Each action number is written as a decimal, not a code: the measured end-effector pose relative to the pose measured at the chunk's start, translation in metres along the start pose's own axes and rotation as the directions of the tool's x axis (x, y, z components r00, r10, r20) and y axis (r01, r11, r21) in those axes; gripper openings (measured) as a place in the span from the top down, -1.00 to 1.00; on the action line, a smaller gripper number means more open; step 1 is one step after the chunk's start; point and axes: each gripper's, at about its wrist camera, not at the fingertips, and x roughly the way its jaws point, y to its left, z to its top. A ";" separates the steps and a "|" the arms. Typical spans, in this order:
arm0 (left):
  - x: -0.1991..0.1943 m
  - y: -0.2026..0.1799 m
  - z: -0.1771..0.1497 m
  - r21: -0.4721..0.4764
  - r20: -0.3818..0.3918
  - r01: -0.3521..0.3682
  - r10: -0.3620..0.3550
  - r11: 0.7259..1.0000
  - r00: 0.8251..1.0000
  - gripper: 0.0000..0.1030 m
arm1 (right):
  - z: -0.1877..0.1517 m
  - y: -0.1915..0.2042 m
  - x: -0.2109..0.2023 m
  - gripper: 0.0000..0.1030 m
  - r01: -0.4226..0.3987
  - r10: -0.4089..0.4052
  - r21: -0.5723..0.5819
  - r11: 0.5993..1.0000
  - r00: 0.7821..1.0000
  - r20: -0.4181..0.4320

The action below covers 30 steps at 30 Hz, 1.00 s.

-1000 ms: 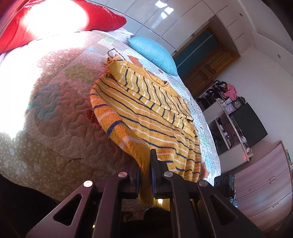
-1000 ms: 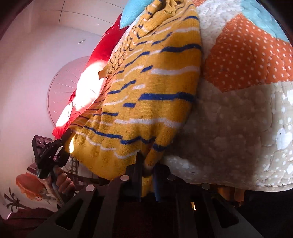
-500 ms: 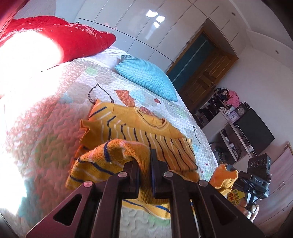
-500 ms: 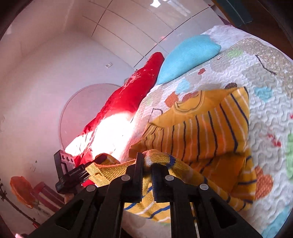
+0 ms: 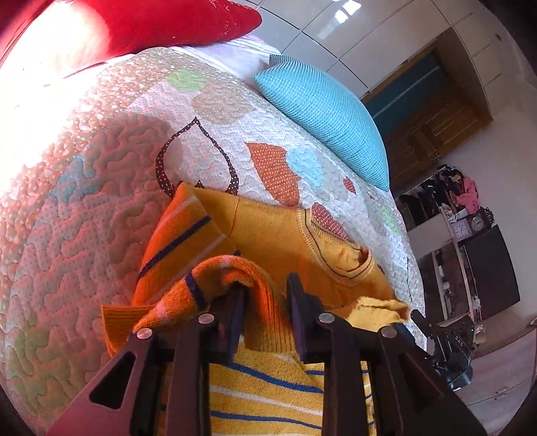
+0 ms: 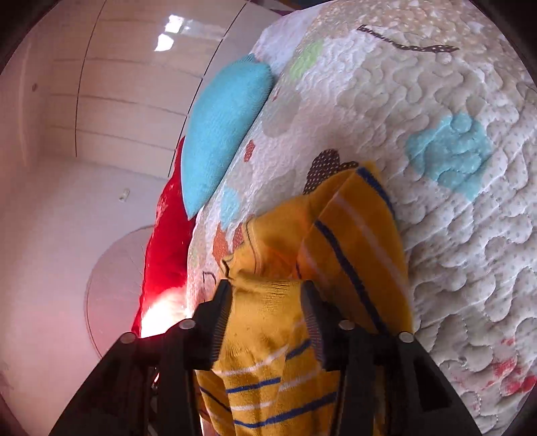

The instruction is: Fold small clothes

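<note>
A small yellow sweater (image 5: 282, 234) with blue and white stripes lies on the quilted bed, its bottom hem folded up over the chest near the neckline. My left gripper (image 5: 265, 298) is open, its jaws apart with the folded hem loose between them. My right gripper (image 6: 266, 302) is open too, jaws apart over the other hem corner of the sweater (image 6: 339, 241). The right gripper also shows at the lower right of the left wrist view (image 5: 446, 338).
The patchwork quilt (image 5: 100, 201) covers the bed. A blue pillow (image 5: 322, 110) and a red pillow (image 5: 161, 23) lie at the head. Shelves, a dark cabinet (image 5: 490, 271) and drawers stand beyond the bed's far side.
Both grippers carried the sweater's hem up from the bed edge over its chest, then opened. The hem now rests loose between the jaws.
</note>
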 end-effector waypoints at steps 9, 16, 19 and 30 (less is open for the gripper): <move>-0.020 0.031 0.033 -0.122 0.098 -0.021 0.034 0.992 0.995 -0.14 | 0.015 0.008 -0.025 -0.44 0.103 -0.098 -0.073 0.992 0.993 0.067; -0.045 0.029 0.004 0.063 0.072 -0.192 0.188 0.979 0.980 -0.21 | -0.039 0.031 -0.059 -0.45 0.267 -0.272 -0.400 0.877 0.961 0.045; -0.048 0.029 -0.027 0.164 0.047 -0.229 0.224 0.960 0.973 -0.22 | -0.067 0.031 -0.069 -0.42 0.314 -0.330 -0.486 0.816 0.942 0.056; -0.051 0.085 -0.076 0.109 0.085 -0.340 0.332 0.934 0.940 -0.40 | -0.090 0.011 -0.072 -0.15 0.539 -0.554 -0.545 0.642 0.818 0.157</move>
